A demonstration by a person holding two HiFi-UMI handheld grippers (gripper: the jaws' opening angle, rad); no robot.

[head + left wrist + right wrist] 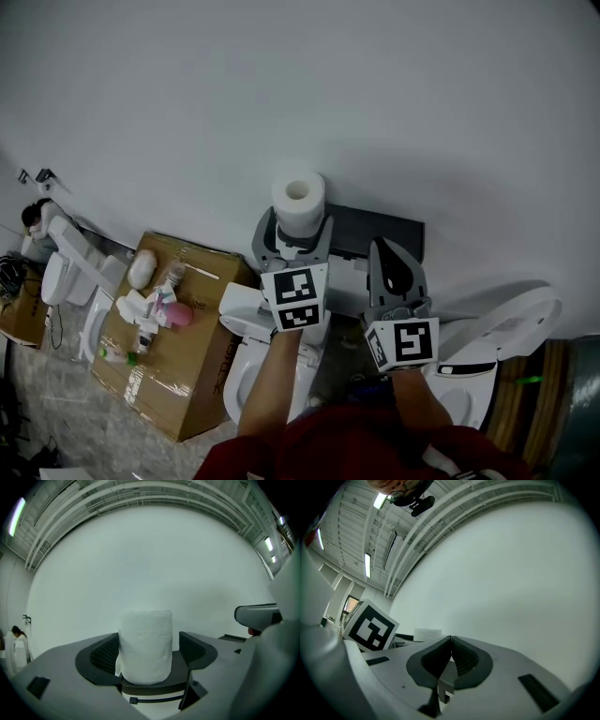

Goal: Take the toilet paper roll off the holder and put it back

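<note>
A white toilet paper roll (298,196) stands upright against the white wall, hollow core facing up. My left gripper (296,221) reaches up around it. In the left gripper view the roll (145,645) fills the space between the wide-spread jaws of the left gripper (146,646). A thin gap shows at the right pad (191,648), so the roll is not squeezed. A dark flat holder shelf (380,231) sits just right of the roll. My right gripper (387,251) points at that shelf. Its jaws (450,641) meet with nothing between them.
A cardboard box (192,375) at lower left carries bottles and a pink item (174,313). White toilets stand below my arms (246,361), at right (502,328) and at far left (66,272). A person (17,641) is far off to the left.
</note>
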